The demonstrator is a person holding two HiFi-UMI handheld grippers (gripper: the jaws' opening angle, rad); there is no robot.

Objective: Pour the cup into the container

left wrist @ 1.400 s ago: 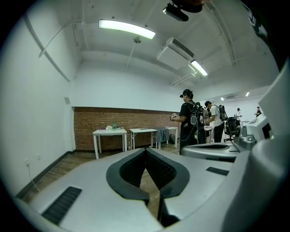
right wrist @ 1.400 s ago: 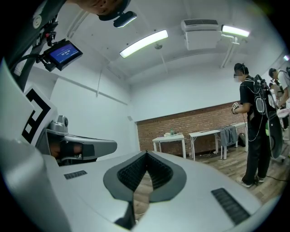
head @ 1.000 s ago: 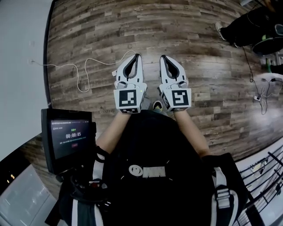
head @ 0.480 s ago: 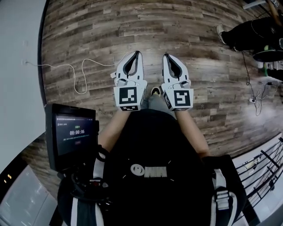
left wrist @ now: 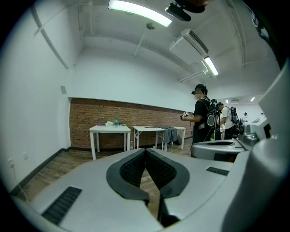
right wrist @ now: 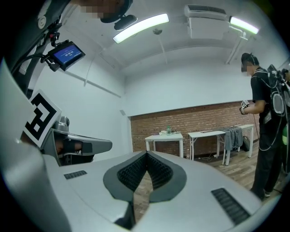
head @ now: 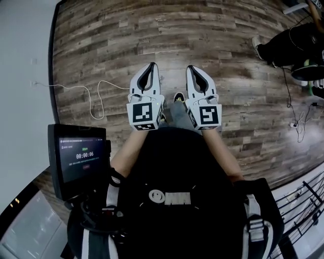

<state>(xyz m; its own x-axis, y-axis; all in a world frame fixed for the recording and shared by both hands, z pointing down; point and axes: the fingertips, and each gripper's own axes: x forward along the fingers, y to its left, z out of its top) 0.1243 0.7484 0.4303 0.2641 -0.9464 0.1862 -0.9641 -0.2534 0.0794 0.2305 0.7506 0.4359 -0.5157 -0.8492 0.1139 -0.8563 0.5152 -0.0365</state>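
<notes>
Jaws: left gripper pressed together (empty) | right gripper likewise | below: wood floor

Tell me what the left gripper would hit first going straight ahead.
Nothing close: the left gripper, jaws shut, points across the floor toward the white tables by the brick wall; depth unclear.

We're in some kind of lab or test room, not anybody's home: bare white walls, a brick wall at the back, strip lights and an AC unit overhead, plain white surfaces along the brick, a plank floor, and other people wearing backpack rigs.
</notes>
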